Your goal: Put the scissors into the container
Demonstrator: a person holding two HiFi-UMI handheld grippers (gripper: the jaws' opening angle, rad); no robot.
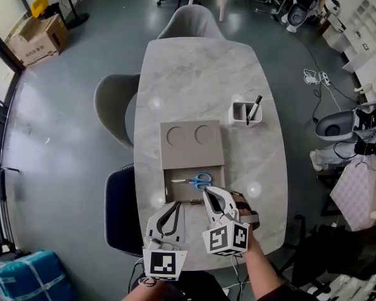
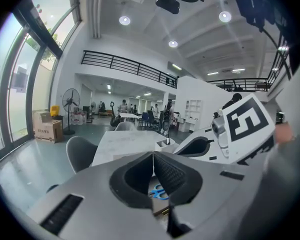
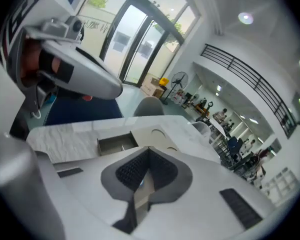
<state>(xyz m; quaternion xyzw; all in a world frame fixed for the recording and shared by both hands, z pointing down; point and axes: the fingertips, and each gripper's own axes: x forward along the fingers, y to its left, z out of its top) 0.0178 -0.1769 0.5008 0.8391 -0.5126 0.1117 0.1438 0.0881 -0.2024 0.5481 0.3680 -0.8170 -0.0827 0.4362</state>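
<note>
Blue-handled scissors (image 1: 197,180) lie in the open drawer (image 1: 175,190) of a flat grey box (image 1: 192,143) on the marble table (image 1: 194,74). A small white container (image 1: 244,113) with a black pen in it stands further back to the right. My right gripper (image 1: 207,191) is shut and empty, its tip just in front of the scissors at the drawer's near edge. The left gripper (image 1: 177,204) is shut too, empty, near the drawer's front left. In the left gripper view the scissors (image 2: 159,193) show below the closed jaws and the container (image 2: 164,144) stands beyond.
Grey chairs stand at the table's left (image 1: 116,102) and far end (image 1: 191,21), and a dark chair (image 1: 119,209) at the near left. A cardboard box (image 1: 37,39) sits on the floor far left. Equipment and cables crowd the floor on the right.
</note>
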